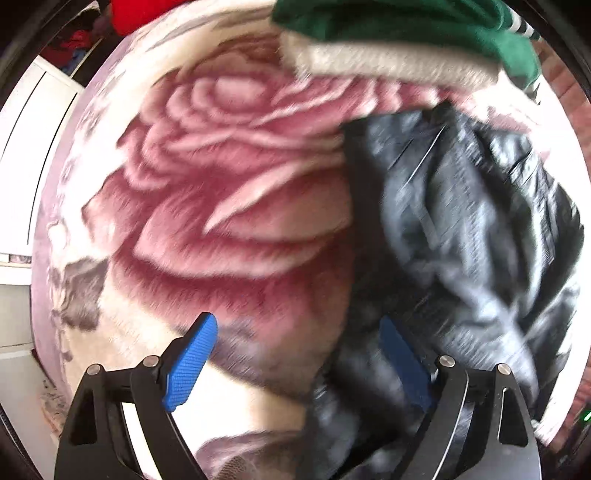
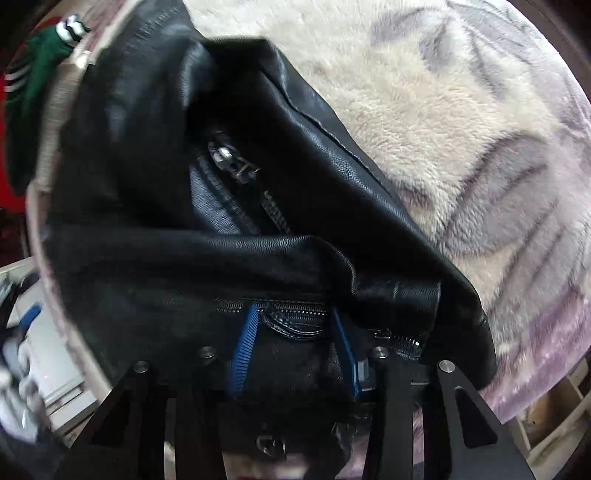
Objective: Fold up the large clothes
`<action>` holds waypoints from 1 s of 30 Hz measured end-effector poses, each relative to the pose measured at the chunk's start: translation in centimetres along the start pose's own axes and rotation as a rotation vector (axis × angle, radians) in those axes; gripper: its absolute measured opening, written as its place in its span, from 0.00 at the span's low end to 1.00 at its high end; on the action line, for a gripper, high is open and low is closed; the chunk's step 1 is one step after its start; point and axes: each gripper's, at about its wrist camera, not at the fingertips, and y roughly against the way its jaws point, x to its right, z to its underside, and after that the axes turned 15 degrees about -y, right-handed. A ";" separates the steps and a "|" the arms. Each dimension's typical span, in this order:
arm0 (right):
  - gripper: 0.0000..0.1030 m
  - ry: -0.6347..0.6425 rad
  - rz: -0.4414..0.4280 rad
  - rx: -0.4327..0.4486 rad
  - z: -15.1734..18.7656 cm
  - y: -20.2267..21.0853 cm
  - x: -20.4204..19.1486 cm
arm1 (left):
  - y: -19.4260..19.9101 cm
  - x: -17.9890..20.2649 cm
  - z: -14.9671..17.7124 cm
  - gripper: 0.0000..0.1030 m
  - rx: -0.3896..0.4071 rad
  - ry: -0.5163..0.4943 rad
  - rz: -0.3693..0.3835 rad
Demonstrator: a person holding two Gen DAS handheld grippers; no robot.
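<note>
jacket: black leather jacket [image 2: 207, 236] lay bunched right ahead of my R claw, spilling to the R side of my L claw; zips & a puller showed in the folds.
R claw: my right gripper [image 2: 295, 347] was pinching jacket edge by a zip, leather filling the gap btw both blue pads.
L claw: my left gripper [image 1: 295, 354] was spread wide; far pad half under jacket leather, near pad over bare blanket. Held nothing, as far as I could see.
handling: judged heavy-ish, limp but thick, slick skin, prob. slides in pads. Best hold = seam/hem or zip tape, not smooth panel.
surface: plush rose-print blanket [image 1: 229, 206], soft, gives under load.
room: folded green top [image 1: 406, 26] on a cream knit [image 1: 388, 62] far ahead of L claw; white cabinet [image 1: 40, 147] off L.
</note>
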 end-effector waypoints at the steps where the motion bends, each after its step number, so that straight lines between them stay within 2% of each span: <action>1: 0.43 -0.004 0.021 -0.009 -0.1 0.3 -0.5 | -0.1 -0.4 0.6 0.87 -0.007 0.006 -0.002; 3: 0.44 0.017 0.023 -0.001 0.1 2.1 -1.9 | -0.1 -1.0 1.6 0.87 -0.007 0.022 -0.004; 6: 0.54 0.088 0.017 0.036 0.6 4.2 -3.3 | -0.2 -0.6 3.1 0.87 -0.001 0.012 -0.016; 10: 0.56 0.138 0.133 -0.061 0.1 -0.3 -3.6 | -3.4 0.4 2.7 0.87 -0.038 0.020 0.000; 12: 0.57 0.157 0.191 -0.075 -0.1 -0.3 -5.0 | -3.8 0.2 2.0 0.87 -0.052 0.019 0.034; 13: 0.57 0.156 0.184 -0.079 -0.2 0.7 -6.2 | -3.0 0.0 1.4 0.87 -0.029 0.016 0.049; 16: 0.59 0.189 0.041 -0.031 -0.9 5.5 -9.8 | -0.2 -0.5 -0.9 0.87 0.038 0.013 0.054; 17: 0.60 0.208 0.002 0.003 -1.7 7.6 -11.5 | 0.7 -0.6 -2.0 0.87 0.060 0.014 0.062; 19: 0.73 0.236 -0.032 0.047 -3.5 9.7 -13.9 | 1.9 -0.3 -4.8 0.87 0.088 -0.004 0.041; 21: 0.76 0.269 -0.036 0.102 -6.9 11.0 -17.2 | 2.5 0.8 -8.0 0.87 0.123 -0.050 -0.005; 23: 0.76 0.313 -0.024 0.138 -10.3 11.0 -20.4 | 1.4 1.4 -11.6 0.87 0.122 -0.119 -0.029; 25: 0.76 0.372 -0.018 0.132 -13.9 10.2 -23.1 | -1.0 1.6 -14.8 0.87 0.093 -0.189 -0.035; 27: 0.76 0.450 0.026 0.144 -17.5 8.7 -26.9 | -3.8 2.3 -17.1 0.87 0.033 -0.236 -0.023; 29: 0.76 0.521 0.062 0.151 -19.7 7.3 -29.4 | -6.1 3.0 -18.6 0.87 -0.021 -0.287 -0.033; 30: 0.76 0.590 0.079 0.119 -20.8 5.9 -31.4 | -7.2 3.4 -19.1 0.87 -0.041 -0.328 -0.040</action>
